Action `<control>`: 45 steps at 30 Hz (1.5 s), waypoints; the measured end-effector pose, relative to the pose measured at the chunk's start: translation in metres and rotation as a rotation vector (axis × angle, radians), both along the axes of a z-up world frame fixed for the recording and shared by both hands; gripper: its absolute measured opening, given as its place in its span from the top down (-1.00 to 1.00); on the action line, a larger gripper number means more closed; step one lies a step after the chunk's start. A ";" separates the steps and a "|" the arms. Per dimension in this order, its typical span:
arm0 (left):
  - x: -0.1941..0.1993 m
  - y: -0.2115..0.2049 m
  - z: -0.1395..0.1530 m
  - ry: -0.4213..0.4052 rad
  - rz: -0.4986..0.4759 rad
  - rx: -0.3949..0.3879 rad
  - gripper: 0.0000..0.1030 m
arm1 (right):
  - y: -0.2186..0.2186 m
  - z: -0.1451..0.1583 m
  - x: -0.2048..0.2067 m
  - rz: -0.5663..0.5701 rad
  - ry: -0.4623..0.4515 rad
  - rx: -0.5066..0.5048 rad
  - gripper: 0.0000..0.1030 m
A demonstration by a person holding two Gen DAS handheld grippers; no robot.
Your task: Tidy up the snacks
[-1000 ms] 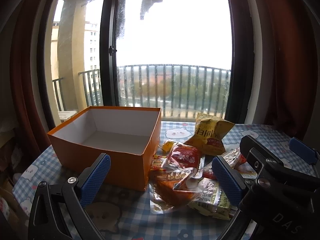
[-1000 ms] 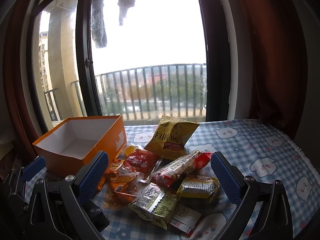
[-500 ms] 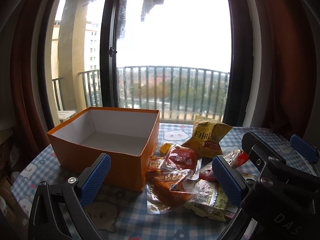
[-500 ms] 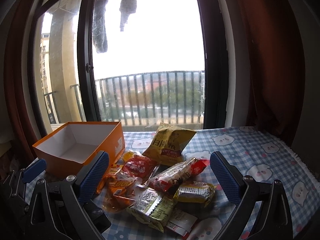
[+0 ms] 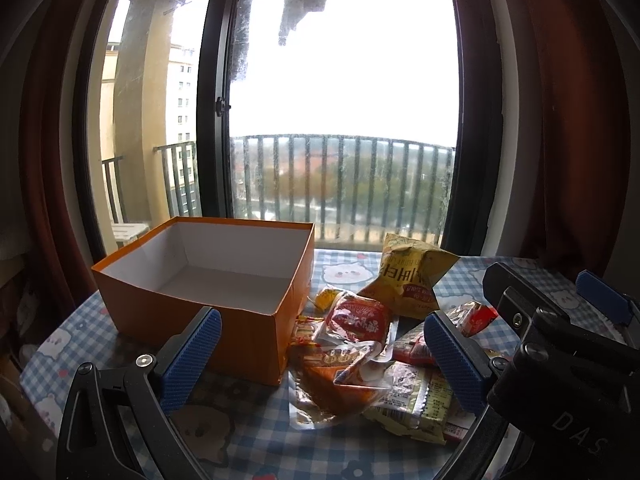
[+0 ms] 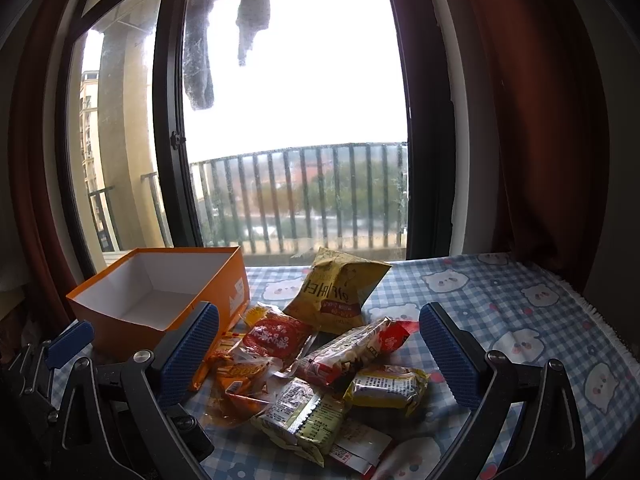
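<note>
Nearest to me, the left gripper [image 5: 320,354] hangs low over the table with its blue pads spread wide and nothing between them; the right gripper [image 6: 320,350] is likewise wide apart and empty, just beside it. Neither touches a packet.

Just beyond the fingers lies the heap of snacks on the checked tablecloth [image 6: 500,300]. At the near edge is a pale green packet [image 6: 302,414] with a small yellow packet [image 6: 386,388] to its right. A clear orange pouch [image 5: 340,376] sits to the left, closest to the box, with a red round-labelled packet [image 6: 276,336] behind it and a long red-ended wrapper [image 6: 360,350] slanting across the middle. Farther back a yellow chip bag [image 6: 340,288] stands propped, tilted.

To the left and a little farther stands the orange box [image 5: 224,324], open-topped and, as far as I can see, empty (so no sorting is done yet, I'd say).

The sensible first move looks like a top, near packet: come down straight, close on a flat edge rather than the crinkly middle, and lift clear before swinging left, so the overlapping packets aren't dragged along.
</note>
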State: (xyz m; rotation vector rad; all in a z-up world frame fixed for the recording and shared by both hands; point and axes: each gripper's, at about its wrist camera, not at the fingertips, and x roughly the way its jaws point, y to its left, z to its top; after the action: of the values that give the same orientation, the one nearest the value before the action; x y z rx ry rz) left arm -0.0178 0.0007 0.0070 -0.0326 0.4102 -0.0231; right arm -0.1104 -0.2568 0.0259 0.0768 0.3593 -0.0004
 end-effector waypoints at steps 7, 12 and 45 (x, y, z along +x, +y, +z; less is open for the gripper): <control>-0.001 -0.002 0.001 -0.017 0.003 -0.001 -0.97 | -0.001 -0.001 0.002 0.001 -0.002 0.003 -0.96; -0.002 -0.003 0.003 -0.022 -0.001 -0.003 -0.97 | -0.005 -0.001 0.000 0.000 -0.010 0.005 -0.96; -0.004 -0.004 0.004 -0.022 -0.008 -0.007 -0.96 | -0.010 0.002 -0.004 -0.008 -0.012 0.014 -0.95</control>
State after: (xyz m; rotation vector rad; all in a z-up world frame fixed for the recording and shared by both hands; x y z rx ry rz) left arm -0.0219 -0.0033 0.0107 -0.0380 0.3885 -0.0326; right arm -0.1141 -0.2670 0.0279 0.0923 0.3470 -0.0052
